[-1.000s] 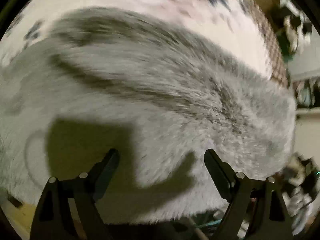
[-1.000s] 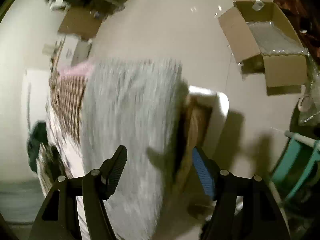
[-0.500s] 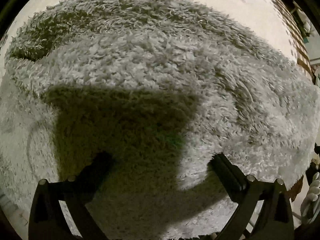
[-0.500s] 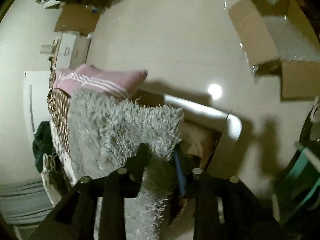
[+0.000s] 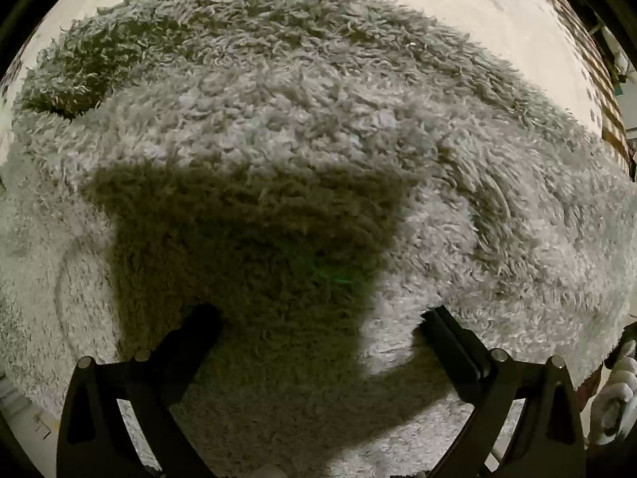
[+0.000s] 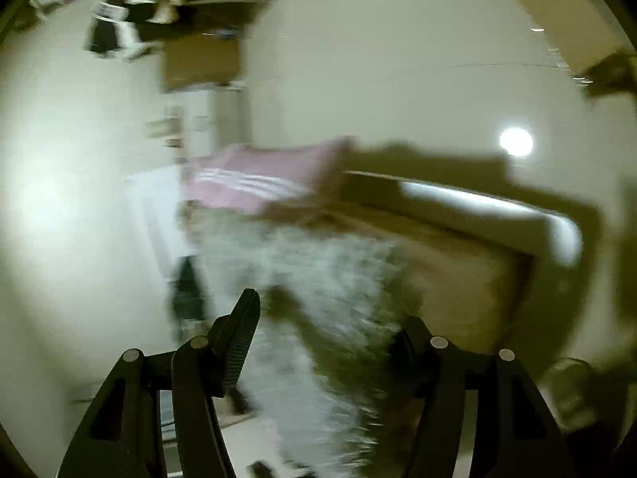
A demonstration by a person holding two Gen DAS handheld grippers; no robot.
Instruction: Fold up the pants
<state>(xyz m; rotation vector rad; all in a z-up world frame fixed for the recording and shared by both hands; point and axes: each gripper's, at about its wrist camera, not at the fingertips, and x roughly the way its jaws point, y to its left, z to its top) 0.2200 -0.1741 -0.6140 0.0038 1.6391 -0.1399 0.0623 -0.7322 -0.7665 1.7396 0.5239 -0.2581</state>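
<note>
**Fluffy pants spread flat, both tools free of the cloth**

While the right tool is blurred, left view sharp enough to judge.

Left gripper (image 5: 318,318): pointing straight down over the grey fluffy pants (image 5: 302,151), jaws spread as wide as they go, nothing between them but the pile beneath. Fingertips appear to sit at or just above the fleece; contact cannot be confirmed. Shadow of the tool falling directly under it, suggesting a low position. Probable reason for the wide stance: ready to pin or pinch a broad stretch of thick cloth.

Pants: lying spread across a pale patterned cover (image 5: 438,4), filling most of the left view. A darker layered edge at upper left, likely an overlapping leg or fold. Right-hand edge of the cloth close to the edge of the support.

Right gripper (image 6: 322,318): angled slightly downward toward the same grey fleece (image 6: 318,271), jaws partly apart and opening. Fleece seen between the fingers in the view, but no pressing visible; judged not held.

Surroundings, right view: pink striped garment (image 6: 254,179) beyond the pants, pale floor (image 6: 398,59) and a cardboard box (image 6: 203,59) farther off, all smeared by motion.

Judged stage: cloth laid out, next fold not yet begun.
</note>
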